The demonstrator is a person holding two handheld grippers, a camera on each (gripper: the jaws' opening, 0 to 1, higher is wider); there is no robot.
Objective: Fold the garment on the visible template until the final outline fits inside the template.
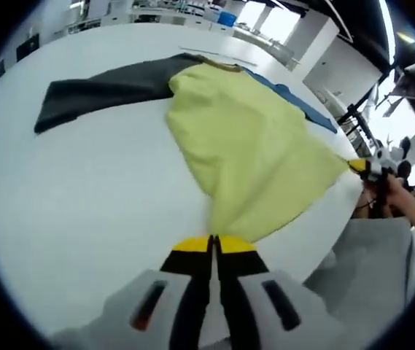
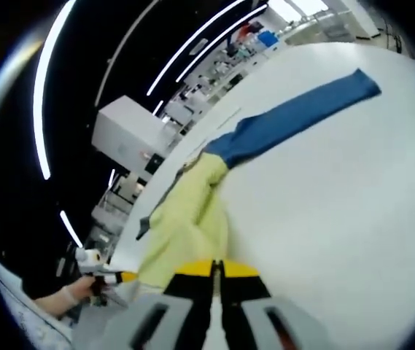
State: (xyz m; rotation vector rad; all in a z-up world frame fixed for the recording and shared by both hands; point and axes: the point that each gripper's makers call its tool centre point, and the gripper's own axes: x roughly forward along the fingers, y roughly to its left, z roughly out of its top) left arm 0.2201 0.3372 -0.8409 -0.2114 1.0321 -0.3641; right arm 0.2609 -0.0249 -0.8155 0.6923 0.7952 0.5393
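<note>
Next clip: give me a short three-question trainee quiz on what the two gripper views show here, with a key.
1. True or false: the left gripper is shut on the yellow-green body of the garment.
2. Multiple choice: in the left gripper view, what colour is the sleeve that stretches away over the white table? A) red B) dark grey C) orange
3. Fill in: in the right gripper view, the right gripper pinches the yellow-green fabric while the ____ sleeve lies flat on the table.

Key
1. True: its jaws are closed with the cloth bunched between them.
2. B
3. blue
</note>
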